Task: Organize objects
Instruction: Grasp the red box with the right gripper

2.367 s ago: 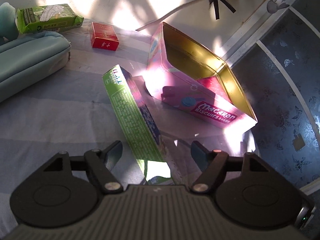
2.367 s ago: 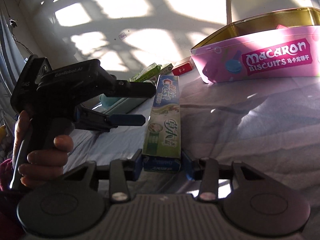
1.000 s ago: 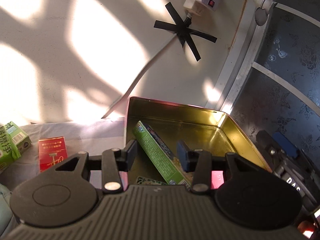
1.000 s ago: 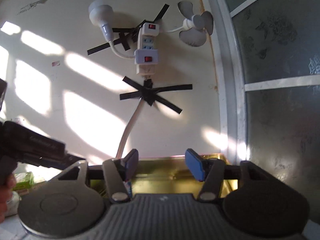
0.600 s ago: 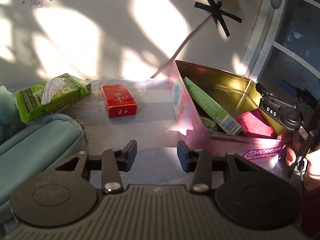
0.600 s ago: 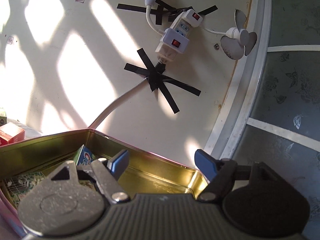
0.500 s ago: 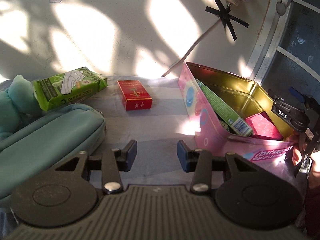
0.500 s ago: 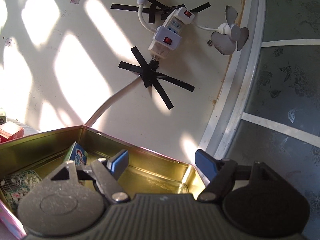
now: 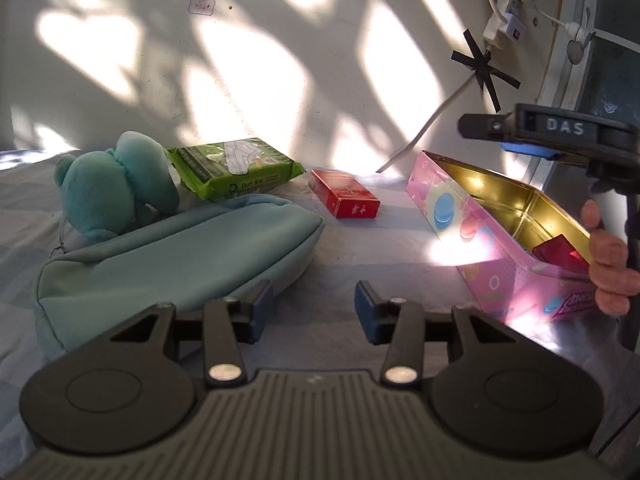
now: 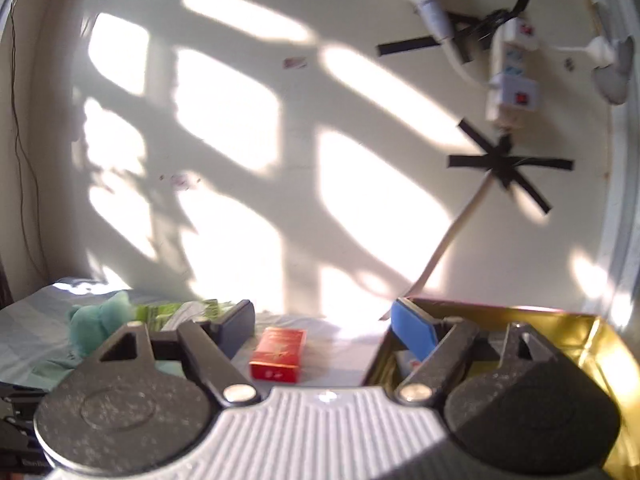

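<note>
The pink biscuit tin (image 9: 476, 240) stands open on the bed at right, a red packet (image 9: 558, 254) inside it; its gold inside also shows in the right wrist view (image 10: 592, 344). A red box (image 9: 344, 199) lies left of the tin and shows between the right gripper's fingers (image 10: 278, 354). A green wipes pack (image 9: 232, 172), a teal plush (image 9: 108, 188) and a light blue pouch (image 9: 172, 256) lie further left. My left gripper (image 9: 314, 314) is open and empty, low over the sheet. My right gripper (image 10: 324, 332) is open and empty; in the left wrist view (image 9: 560, 136) it hovers above the tin.
The wall (image 9: 280, 60) stands right behind the objects, with a taped power strip (image 10: 512, 80) and cable (image 10: 452, 240). A dark window frame (image 9: 600, 20) is at the right. Blue-grey sheet (image 9: 360, 264) lies between pouch and tin.
Both grippers put a toothpaste box in the tin and let go. My left gripper has pulled back and left; my right gripper has lifted and swung left, toward the red box.
</note>
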